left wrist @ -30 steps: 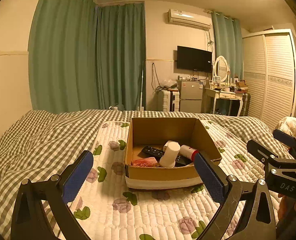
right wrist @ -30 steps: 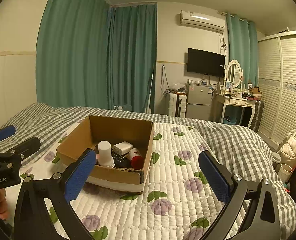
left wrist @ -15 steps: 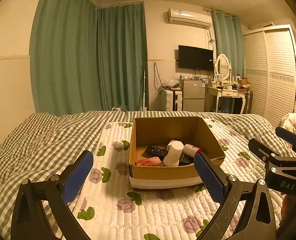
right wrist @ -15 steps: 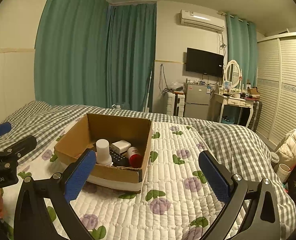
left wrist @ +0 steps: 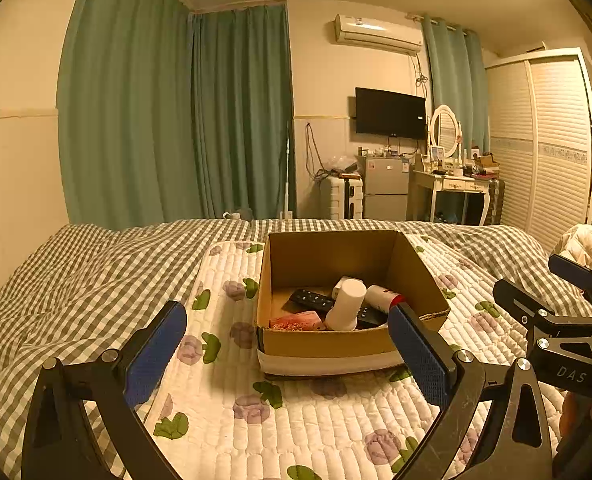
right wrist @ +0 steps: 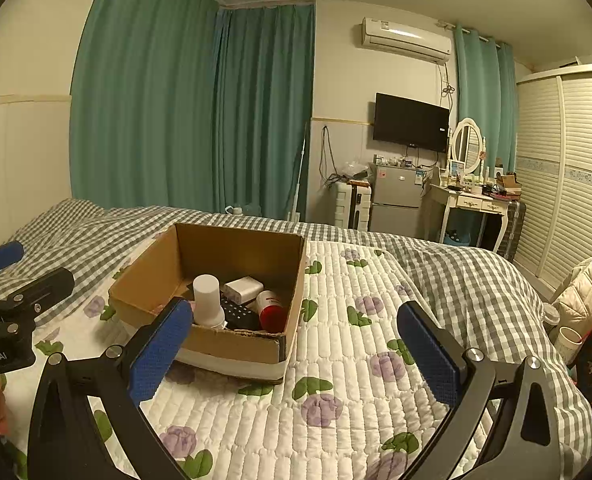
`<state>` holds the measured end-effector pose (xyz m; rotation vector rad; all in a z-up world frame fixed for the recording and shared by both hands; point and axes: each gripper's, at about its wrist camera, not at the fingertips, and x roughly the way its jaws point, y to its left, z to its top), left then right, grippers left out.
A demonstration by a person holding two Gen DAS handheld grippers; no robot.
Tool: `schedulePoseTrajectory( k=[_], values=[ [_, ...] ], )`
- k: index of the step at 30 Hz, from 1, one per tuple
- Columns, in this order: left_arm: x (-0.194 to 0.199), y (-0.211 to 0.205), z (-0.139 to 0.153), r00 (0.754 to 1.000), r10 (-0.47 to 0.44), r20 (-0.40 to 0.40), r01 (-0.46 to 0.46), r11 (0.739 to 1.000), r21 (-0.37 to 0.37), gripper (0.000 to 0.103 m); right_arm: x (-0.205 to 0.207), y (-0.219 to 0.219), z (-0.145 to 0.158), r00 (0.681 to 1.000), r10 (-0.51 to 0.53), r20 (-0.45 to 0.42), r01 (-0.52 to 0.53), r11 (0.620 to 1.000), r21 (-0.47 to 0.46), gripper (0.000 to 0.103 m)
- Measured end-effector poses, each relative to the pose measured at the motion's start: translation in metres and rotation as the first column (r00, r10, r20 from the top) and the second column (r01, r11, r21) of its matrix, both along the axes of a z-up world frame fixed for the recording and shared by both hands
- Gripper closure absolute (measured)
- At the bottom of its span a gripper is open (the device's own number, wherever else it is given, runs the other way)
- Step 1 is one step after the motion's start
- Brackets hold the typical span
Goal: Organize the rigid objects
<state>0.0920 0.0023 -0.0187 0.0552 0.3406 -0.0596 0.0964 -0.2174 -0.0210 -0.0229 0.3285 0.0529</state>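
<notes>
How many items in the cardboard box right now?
5 visible: white bottle front-centre, black remote behind it, pink packet front-left, red-capped bottle on the right, white charger at back. More may be hidden.

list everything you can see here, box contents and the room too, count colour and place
cardboard box: 1, brown, on the quilt
white bottle: 1, upright in box
red-capped bottle: 1, white and red, lying in box
remote: 1, black, in box
white adapter: 1, in box
pink packet: 1, box front corner
quilt: 1, white floral, on checked bed
curtains: green, back wall
TV: 1, black, wall
wardrobe: 1, white, right
left gripper: 1, blue pads, open
right gripper: 1, blue pads, open
</notes>
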Motion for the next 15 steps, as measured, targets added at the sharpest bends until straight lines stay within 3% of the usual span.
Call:
schedulePoseTrajectory(
  k=[15],
  values=[
    [-0.0013,0.0027,0.0028,1.0,0.015,0.005,-0.015,1.0,0.005,0.0,0.0013,0.0013,-0.0019,1.0,-0.002,-0.007,0.002,1.0,0.001,0.0]
  ],
)
